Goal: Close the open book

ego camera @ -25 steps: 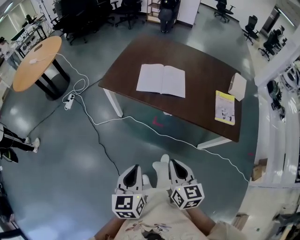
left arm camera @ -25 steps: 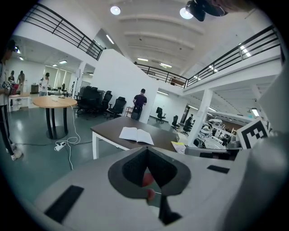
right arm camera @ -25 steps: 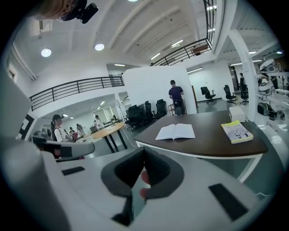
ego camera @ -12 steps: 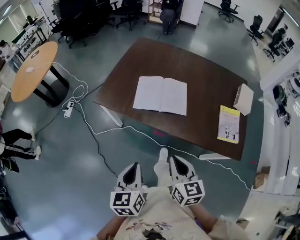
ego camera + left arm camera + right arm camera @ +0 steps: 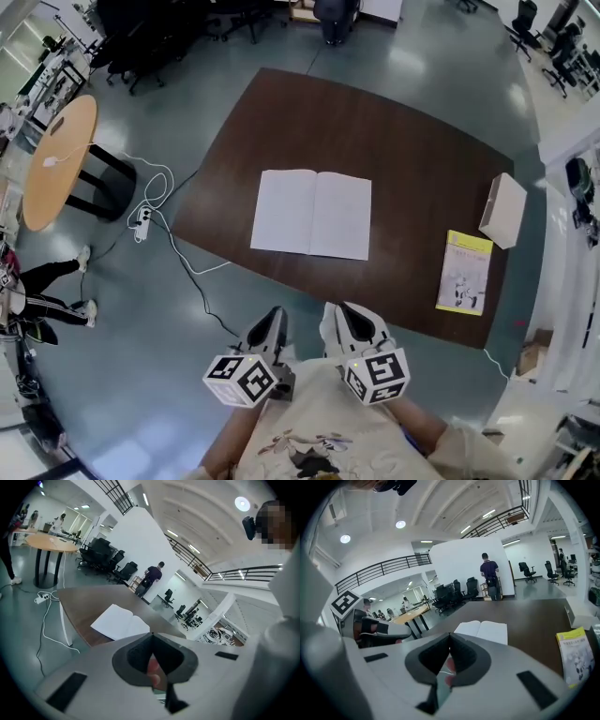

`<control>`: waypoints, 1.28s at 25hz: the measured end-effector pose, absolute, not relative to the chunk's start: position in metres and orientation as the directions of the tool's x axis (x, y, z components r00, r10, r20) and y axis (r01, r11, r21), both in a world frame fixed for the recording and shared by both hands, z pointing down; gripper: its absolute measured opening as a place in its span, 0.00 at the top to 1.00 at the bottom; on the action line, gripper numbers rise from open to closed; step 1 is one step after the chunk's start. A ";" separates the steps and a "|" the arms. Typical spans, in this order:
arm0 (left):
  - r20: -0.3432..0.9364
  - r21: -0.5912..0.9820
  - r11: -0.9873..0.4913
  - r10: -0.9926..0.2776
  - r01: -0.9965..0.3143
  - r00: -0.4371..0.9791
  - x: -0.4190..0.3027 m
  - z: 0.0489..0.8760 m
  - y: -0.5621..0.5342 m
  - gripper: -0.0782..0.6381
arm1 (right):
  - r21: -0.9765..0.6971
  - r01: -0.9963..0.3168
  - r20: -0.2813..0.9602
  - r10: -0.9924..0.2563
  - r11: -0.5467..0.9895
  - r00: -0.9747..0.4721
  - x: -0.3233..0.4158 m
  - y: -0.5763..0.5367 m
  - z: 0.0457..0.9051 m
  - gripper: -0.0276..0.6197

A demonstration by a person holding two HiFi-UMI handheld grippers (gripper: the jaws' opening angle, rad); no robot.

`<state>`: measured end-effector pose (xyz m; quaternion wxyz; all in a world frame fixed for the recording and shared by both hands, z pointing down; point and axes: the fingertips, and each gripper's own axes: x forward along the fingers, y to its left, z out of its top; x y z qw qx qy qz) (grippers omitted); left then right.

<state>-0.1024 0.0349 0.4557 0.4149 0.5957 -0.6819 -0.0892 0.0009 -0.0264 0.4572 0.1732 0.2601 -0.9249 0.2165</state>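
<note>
The left gripper [image 5: 151, 633] has its jaws pressed together at the tip, with nothing between them. The right gripper [image 5: 450, 633] looks the same: its jaws meet at the tip and hold nothing. In the head view the two grippers sit side by side at the bottom centre of the frame, held close to the person's body. They are over the grey floor [image 5: 141, 356], short of the near edge of the table [image 5: 403, 141].

Both point toward the open book [image 5: 312, 214]. It lies flat near the middle of the dark brown table, white pages up and spine running away from the person. It is well apart from both grippers.

Toward the right of the frame a yellow booklet [image 5: 464, 272] lies near the table's front edge. A pale box [image 5: 503, 209] sits just beyond it at the right edge.

A white cable [image 5: 187, 272] trails over the floor at the table's left corner to a power strip [image 5: 143, 220]. A round wooden table [image 5: 56, 159] stands in the upper left. Black office chairs [image 5: 169, 28] crowd the top left, and a person in dark clothes [image 5: 489, 576] stands past the far end of the table.
</note>
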 end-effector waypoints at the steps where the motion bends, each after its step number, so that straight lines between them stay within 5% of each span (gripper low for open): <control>1: 0.459 0.617 0.276 -0.887 -0.737 0.052 -0.105 0.456 0.025 0.89 | -0.309 -0.549 0.433 -0.399 0.777 -0.808 -0.003 -0.038 0.458 0.95; 7: 0.462 0.694 0.305 -0.883 -0.652 0.079 -0.119 0.465 -0.002 0.89 | -0.312 -0.521 0.423 -0.375 0.794 -0.825 -0.031 -0.079 0.453 0.95; 15: 0.454 0.864 0.407 -0.884 -0.296 0.110 -0.154 0.529 -0.023 0.88 | -0.320 -0.542 0.454 -0.377 0.777 -0.807 -0.051 -0.098 0.457 0.95; 32: 0.412 0.880 0.450 -0.883 0.155 0.226 -0.180 0.649 -0.071 0.61 | -0.340 -0.658 0.528 -0.442 0.672 -0.725 -0.064 -0.128 0.479 0.95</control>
